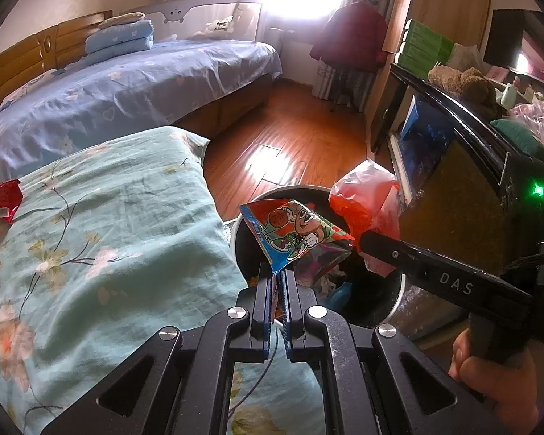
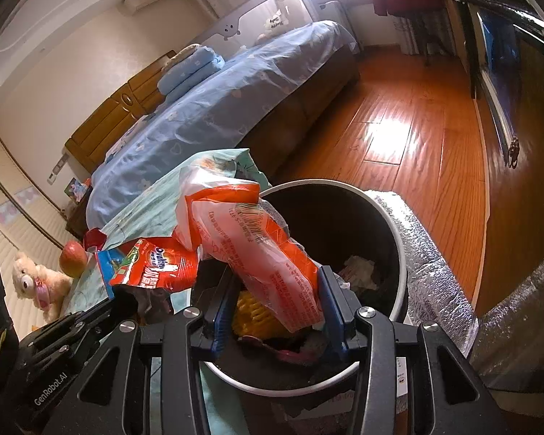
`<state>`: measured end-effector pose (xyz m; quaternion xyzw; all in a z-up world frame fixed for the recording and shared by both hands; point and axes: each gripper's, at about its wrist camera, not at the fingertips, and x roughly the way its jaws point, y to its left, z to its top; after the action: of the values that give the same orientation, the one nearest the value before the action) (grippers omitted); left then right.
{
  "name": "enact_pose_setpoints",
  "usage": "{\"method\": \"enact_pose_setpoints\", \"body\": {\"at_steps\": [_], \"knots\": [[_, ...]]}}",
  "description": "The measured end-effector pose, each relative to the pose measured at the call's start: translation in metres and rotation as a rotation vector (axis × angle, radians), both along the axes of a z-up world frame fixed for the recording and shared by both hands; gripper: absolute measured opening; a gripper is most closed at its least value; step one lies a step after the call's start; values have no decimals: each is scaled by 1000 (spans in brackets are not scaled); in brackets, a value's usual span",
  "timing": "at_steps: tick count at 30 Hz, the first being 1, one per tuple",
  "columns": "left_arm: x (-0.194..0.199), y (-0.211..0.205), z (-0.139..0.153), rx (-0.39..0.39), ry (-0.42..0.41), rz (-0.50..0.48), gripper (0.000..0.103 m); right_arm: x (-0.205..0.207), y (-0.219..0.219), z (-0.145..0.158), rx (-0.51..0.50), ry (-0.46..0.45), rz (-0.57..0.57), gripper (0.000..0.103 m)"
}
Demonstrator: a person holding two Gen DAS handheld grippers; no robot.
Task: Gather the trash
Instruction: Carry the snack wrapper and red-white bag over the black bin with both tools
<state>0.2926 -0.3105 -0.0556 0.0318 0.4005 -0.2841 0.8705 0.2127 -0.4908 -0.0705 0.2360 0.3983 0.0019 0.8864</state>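
My left gripper (image 1: 278, 272) is shut on a cartoon-printed snack wrapper (image 1: 292, 233) and holds it over the dark round trash bin (image 1: 393, 311). My right gripper (image 2: 277, 282) stands open over the same bin (image 2: 395, 264), with an orange-and-white plastic bag (image 2: 250, 243) lying loose between its fingers; the bag also shows in the left wrist view (image 1: 366, 203). The left gripper's wrapper appears at the left of the right wrist view (image 2: 152, 264). A small red wrapper (image 1: 5, 199) lies on the floral quilt (image 1: 101, 235).
The bin holds paper and other rubbish. A blue bed (image 1: 127, 87) stands behind. A dark cabinet (image 1: 453, 152) is at the right, with wooden floor (image 1: 293, 134) between. An apple (image 2: 73, 258) and a teddy bear (image 2: 36, 286) lie on the quilt's far side. Silver foil padding (image 2: 428, 264) flanks the bin.
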Motion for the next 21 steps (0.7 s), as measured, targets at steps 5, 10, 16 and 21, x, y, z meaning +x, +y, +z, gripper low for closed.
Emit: {"method": "enact_pose_setpoints", "body": {"at_steps": [5, 10, 16, 21], "knots": [[3, -5, -1, 3, 2, -5, 4, 4, -4, 0, -2, 9, -3, 44], [4, -9, -1, 6, 1, -7, 4, 6, -6, -1, -4, 12, -4, 44], [5, -10, -2, 12, 3, -8, 4, 9, -11, -2, -5, 17, -11, 44], [7, -12, -3, 14, 8, -5, 4, 9, -12, -3, 2, 21, -11, 45]]}}
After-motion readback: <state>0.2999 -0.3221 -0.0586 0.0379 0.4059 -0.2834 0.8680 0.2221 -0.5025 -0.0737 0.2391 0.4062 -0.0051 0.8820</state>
